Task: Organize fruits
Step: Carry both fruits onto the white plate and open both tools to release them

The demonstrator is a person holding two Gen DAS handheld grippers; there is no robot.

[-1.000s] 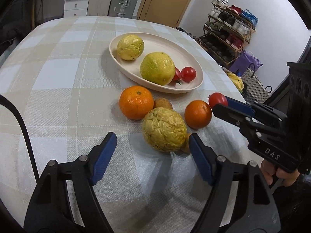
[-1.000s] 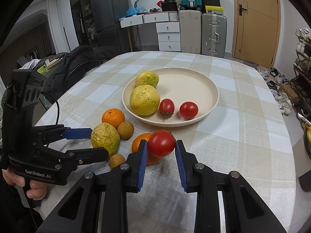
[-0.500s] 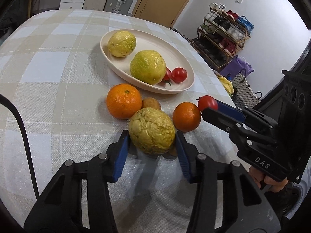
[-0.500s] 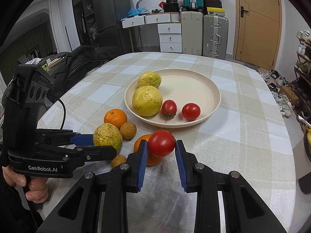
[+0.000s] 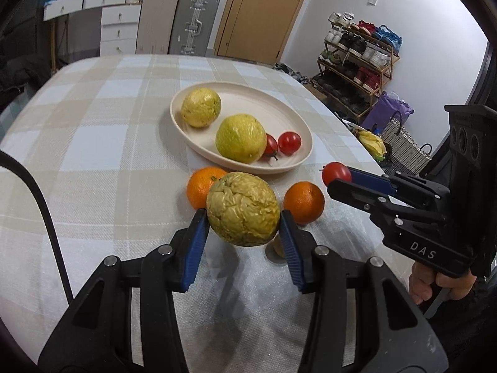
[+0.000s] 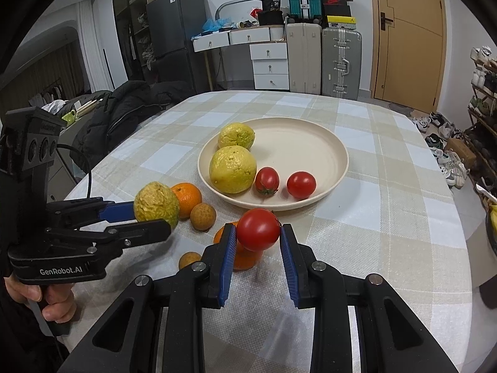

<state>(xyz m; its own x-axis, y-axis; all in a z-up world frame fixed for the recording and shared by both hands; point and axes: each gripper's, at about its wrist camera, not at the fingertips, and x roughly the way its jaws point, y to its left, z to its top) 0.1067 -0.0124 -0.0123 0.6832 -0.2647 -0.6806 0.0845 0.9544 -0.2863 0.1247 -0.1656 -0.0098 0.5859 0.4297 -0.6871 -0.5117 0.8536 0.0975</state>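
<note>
Fruits go two at once: left gripper [image 5: 243, 233] fingers clamp the wrinkled yellow-green citrus [image 5: 243, 208] at lower centre, right gripper [image 6: 257, 248] fingers pinch a red tomato [image 6: 258, 229], both lifted off the bench, probably bound for the cream plate [image 6: 329, 168].

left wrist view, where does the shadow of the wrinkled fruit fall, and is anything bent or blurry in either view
Left wrist view: the wrinkled yellow-green fruit casts a soft shadow on the tablecloth just below it; the doorframe bows from fisheye. Right wrist view: sharp, dark vignette corners, curved table edge.

Wrinkled yellow fruit [image 5: 243, 208] between fingers [image 5: 195, 242]
</note>
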